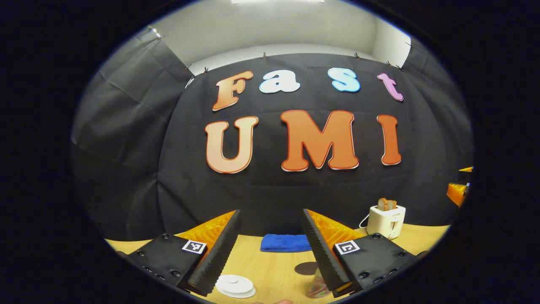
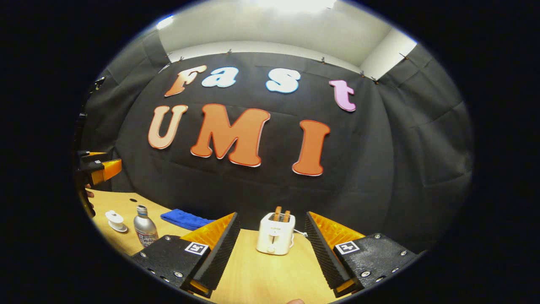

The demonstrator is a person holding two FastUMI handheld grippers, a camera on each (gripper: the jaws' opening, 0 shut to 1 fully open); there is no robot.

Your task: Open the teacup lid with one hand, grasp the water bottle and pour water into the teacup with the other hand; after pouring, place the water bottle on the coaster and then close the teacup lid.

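Since both the left gripper [image 1: 270, 249] and right gripper [image 2: 270, 249] hang wide open and empty, nothing's started: teacup [image 2: 114, 219] lidded, bottle [image 2: 144, 231] untouched just right of it.

A pale, smooth wood grain is shown by the table [image 2: 261, 274]. The water bottle [image 2: 144, 231] looks like brushed metal, the teacup [image 2: 115, 220] glossy white ceramic, the toaster [image 2: 275, 238] smooth plastic. The blue cloth [image 1: 285, 242] appears soft and matt.

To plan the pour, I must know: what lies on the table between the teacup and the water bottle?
Nothing. In the right gripper view, only bare table separates the teacup from the water bottle; the left gripper view agrees.
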